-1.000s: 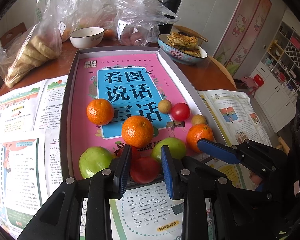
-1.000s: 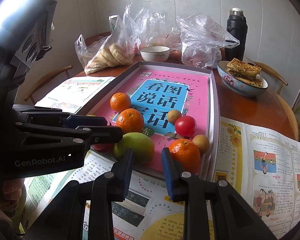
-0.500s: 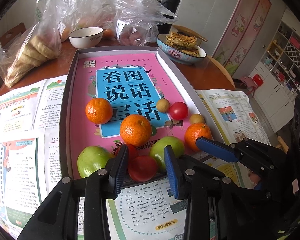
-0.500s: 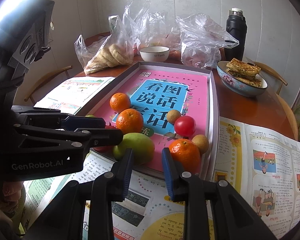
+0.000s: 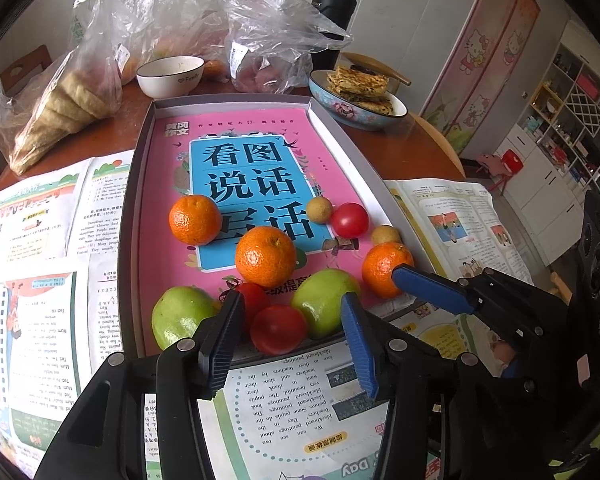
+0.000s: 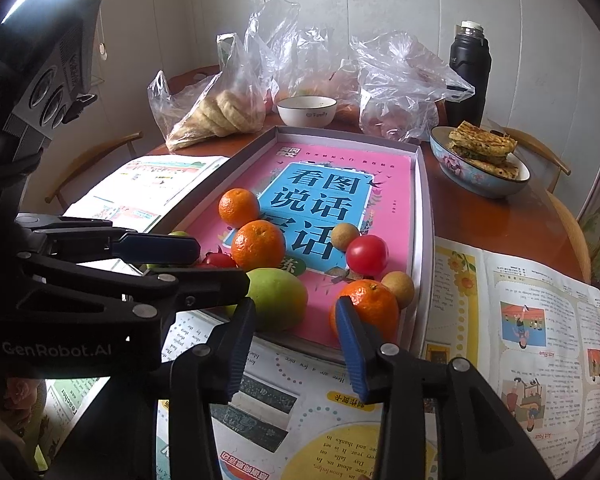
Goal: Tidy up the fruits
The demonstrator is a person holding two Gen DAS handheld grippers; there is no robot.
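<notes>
Near end of tray [image 5: 134, 216] crowded: green fruit [image 5: 180, 316], red tomato [image 5: 278, 329] and second green fruit [image 5: 324, 300] side by side along front rim, oranges [image 5: 265, 256] just behind. Left gripper [image 5: 292, 338] open, straddling the tomato. Right gripper [image 6: 296, 344] open at near-right orange [image 6: 366, 308], beside tray wall. Far half of tray bare pink. Bowl [image 5: 170, 76], bags [image 5: 60, 108], dish [image 5: 358, 100] beyond far rim.

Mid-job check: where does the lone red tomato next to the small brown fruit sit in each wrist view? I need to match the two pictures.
Left wrist: the tomato lies right of centre on the pink book, just right of a small brown fruit.
Right wrist: the tomato lies near centre, below and right of that brown fruit.
Shared landmark: the black flask at the table's far side.
</notes>
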